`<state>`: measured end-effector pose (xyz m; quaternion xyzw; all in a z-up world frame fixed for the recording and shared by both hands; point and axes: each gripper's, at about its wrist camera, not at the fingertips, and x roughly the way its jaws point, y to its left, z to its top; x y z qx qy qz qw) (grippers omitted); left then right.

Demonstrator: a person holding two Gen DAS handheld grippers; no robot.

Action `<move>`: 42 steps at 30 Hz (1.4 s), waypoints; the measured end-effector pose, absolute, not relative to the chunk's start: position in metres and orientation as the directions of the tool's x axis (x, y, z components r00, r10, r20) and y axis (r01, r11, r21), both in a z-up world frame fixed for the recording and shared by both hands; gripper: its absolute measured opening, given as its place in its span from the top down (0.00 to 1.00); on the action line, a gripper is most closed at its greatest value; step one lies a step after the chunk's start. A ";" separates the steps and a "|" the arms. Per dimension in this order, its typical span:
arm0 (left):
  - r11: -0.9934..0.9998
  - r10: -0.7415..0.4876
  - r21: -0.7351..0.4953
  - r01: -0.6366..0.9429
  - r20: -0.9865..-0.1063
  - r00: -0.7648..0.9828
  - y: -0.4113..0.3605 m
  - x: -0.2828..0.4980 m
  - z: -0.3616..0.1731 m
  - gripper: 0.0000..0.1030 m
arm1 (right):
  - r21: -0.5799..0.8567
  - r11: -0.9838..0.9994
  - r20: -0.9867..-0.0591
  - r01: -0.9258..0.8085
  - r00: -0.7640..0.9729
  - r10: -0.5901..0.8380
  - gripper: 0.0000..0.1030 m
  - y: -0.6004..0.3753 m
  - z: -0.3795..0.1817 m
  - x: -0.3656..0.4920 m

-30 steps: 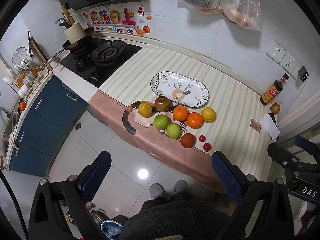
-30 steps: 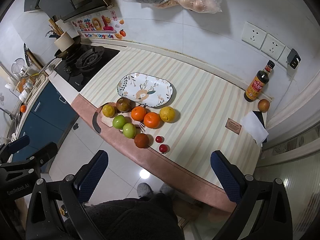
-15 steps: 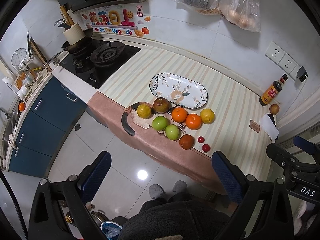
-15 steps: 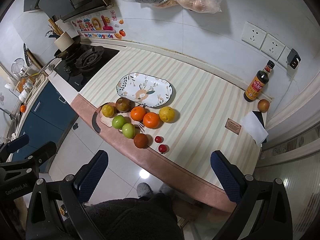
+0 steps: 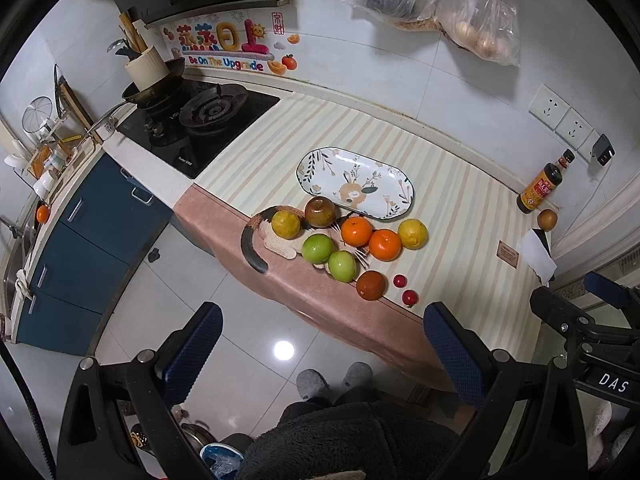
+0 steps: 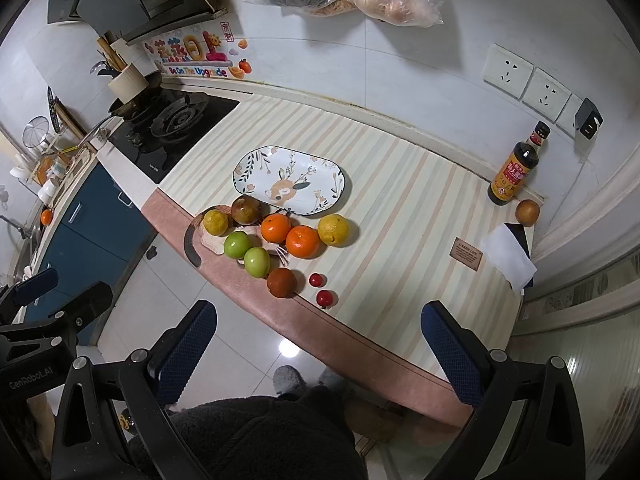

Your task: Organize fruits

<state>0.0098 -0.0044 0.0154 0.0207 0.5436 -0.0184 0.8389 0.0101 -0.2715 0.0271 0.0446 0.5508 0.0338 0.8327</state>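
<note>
Several fruits lie in a cluster near the front edge of the striped counter: two oranges (image 5: 356,231), two green apples (image 5: 317,248), two yellow citrus (image 5: 413,233), a brown fruit (image 5: 320,211), a dark orange one (image 5: 371,285) and two small red fruits (image 5: 409,297). An empty oval patterned plate (image 5: 354,188) sits just behind them; it also shows in the right wrist view (image 6: 290,180). My left gripper (image 5: 322,350) and right gripper (image 6: 316,346) are both open and empty, held high above the floor in front of the counter.
A gas stove (image 5: 200,118) with a pan is at the left. A sauce bottle (image 6: 516,170), a lone brown fruit (image 6: 527,212) and a white tissue (image 6: 508,258) stand at the counter's right end. Bags (image 5: 440,4) hang on the wall.
Both views have shifted very slightly; the fruits and plate have not moved and both grippers stay open.
</note>
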 end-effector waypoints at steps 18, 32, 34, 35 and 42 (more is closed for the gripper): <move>0.999 -0.010 0.013 0.053 -0.911 0.411 -0.004 0.009 0.015 0.00 | 0.109 0.994 -0.914 -0.008 0.391 0.104 0.00 -0.273 0.027 0.012; 0.999 -0.013 0.010 0.053 -0.911 0.413 -0.005 0.009 0.016 0.00 | 0.115 0.993 -0.913 -0.008 0.393 0.109 0.00 -0.273 0.029 0.016; 0.999 -0.013 0.010 0.053 -0.911 0.413 -0.005 0.009 0.016 0.00 | 0.117 0.993 -0.913 -0.008 0.394 0.110 0.00 -0.273 0.029 0.016; 0.998 -0.014 0.009 0.054 -0.910 0.414 -0.005 0.009 0.016 0.00 | 0.118 0.993 -0.912 -0.007 0.394 0.111 0.00 -0.273 0.029 0.017; 0.999 0.001 0.022 0.043 -0.894 0.448 -0.013 0.020 0.014 0.00 | 0.161 0.987 -0.904 0.025 0.405 0.137 0.00 -0.278 0.019 0.018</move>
